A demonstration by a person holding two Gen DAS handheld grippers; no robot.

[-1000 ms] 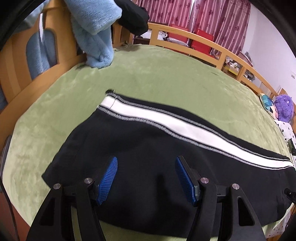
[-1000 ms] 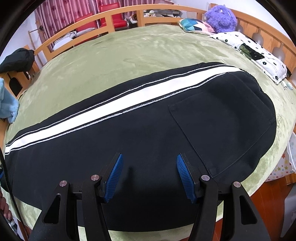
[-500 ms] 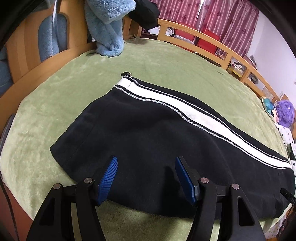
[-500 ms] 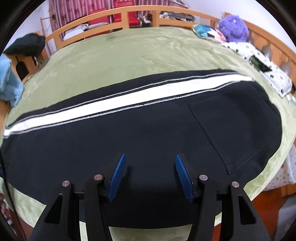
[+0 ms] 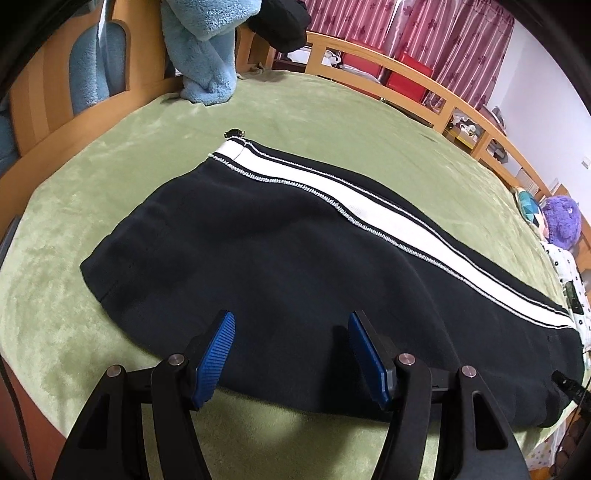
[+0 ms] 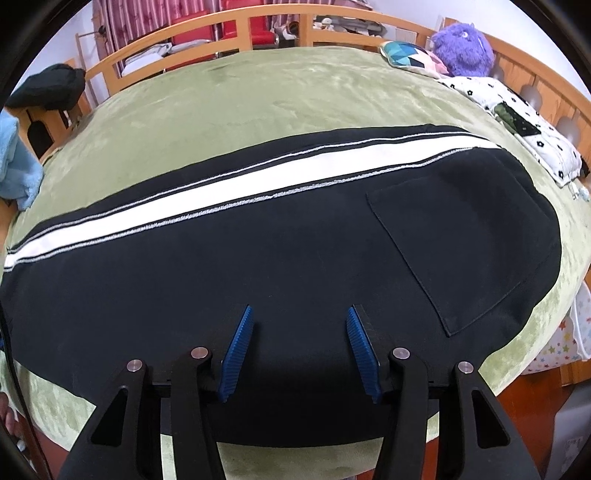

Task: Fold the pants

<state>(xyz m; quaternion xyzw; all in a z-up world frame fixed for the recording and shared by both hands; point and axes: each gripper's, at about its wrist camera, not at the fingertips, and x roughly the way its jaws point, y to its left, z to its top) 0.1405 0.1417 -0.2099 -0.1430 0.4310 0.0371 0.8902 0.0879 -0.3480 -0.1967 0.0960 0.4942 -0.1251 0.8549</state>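
Observation:
Black pants (image 5: 280,258) with a white side stripe (image 5: 332,192) lie flat along the green bed, legs stacked. The leg-hem end shows in the left wrist view; the waist end with a back pocket (image 6: 461,243) shows in the right wrist view, where the pants (image 6: 221,280) fill the middle. My left gripper (image 5: 290,325) is open and empty, hovering over the near edge of the pants by the hem. My right gripper (image 6: 299,317) is open and empty, over the near edge of the pants left of the pocket.
The green blanket (image 5: 332,118) covers the bed, ringed by a wooden rail (image 5: 406,74). A blue fleece (image 5: 207,55) and a black garment (image 5: 280,18) hang at the footboard. A purple plush (image 6: 461,48), a patterned cushion (image 6: 410,55) and a flowered pillow (image 6: 517,122) lie at the far right.
Both grippers have drawn back toward the near edge of the bed and risen slightly, so more of the pants and blanket shows. Both stay open. The pants have not moved.

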